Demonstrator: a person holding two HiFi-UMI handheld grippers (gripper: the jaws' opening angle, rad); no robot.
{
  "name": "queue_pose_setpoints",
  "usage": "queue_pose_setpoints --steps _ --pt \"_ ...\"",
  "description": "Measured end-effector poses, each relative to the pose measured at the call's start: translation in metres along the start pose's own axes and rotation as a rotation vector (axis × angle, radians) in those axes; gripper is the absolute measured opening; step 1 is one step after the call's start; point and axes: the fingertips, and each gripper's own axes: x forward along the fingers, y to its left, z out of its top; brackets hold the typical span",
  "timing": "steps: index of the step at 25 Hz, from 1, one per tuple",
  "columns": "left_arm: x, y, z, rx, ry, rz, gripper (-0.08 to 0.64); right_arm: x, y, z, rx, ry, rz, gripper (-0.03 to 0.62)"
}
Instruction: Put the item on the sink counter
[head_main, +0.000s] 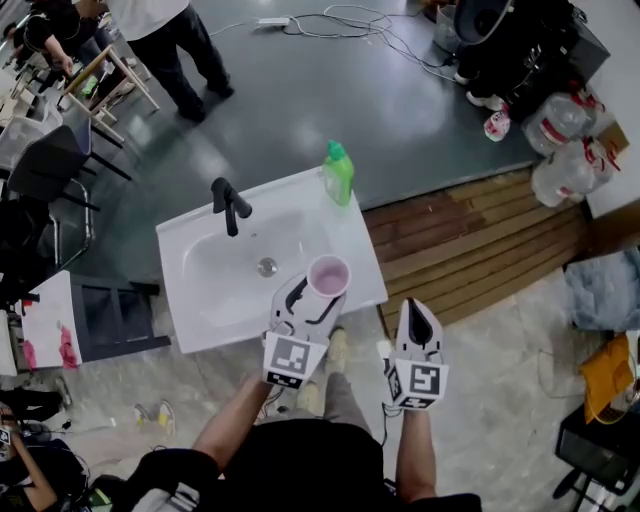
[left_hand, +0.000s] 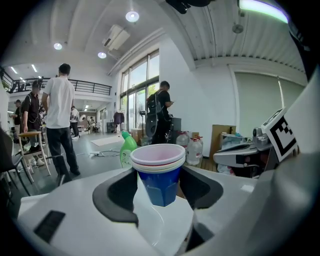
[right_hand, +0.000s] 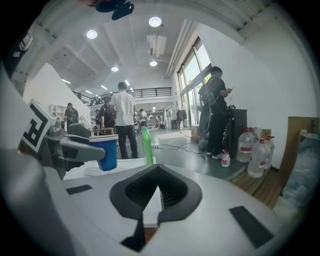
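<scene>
A stack of nested plastic cups (head_main: 328, 277), blue outside and pink within (left_hand: 159, 180), stands upright between the jaws of my left gripper (head_main: 318, 292), which is shut on it. It is over the front right part of the white sink counter (head_main: 200, 310). Whether its base touches the counter I cannot tell. My right gripper (head_main: 413, 308) is off the counter's right front corner, its jaws shut (right_hand: 159, 187) with nothing in them. In the right gripper view the cup stack (right_hand: 106, 152) shows at the left.
A black faucet (head_main: 230, 205) stands at the basin's back. A green bottle (head_main: 338, 172) is on the counter's far right corner. Large water jugs (head_main: 560, 140) and wooden planks (head_main: 480, 240) lie to the right. People (head_main: 170, 40) and chairs (head_main: 60, 150) are beyond the sink.
</scene>
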Motion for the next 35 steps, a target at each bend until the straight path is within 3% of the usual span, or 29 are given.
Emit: queue_pose_setpoints --steps 22,26,30,35 --pt "0.125 0.022 -0.067 -0.03 0.062 -0.002 0.262 0.107 -0.038 -0.039 0.039 0.102 0.057 -0.002" --pt "0.141 0.028 -0.069 0.021 0.058 0.007 0.262 0.118 -0.041 -0.051 0.045 0.11 0.07 -0.002" --pt "0.152 0.031 -0.082 0.006 0.065 0.006 0.262 0.127 -0.044 -0.059 0.043 0.129 0.076 -0.002" --pt "0.163 0.035 -0.086 0.059 0.065 0.01 0.262 0.134 -0.044 -0.063 0.049 0.141 0.078 -0.002"
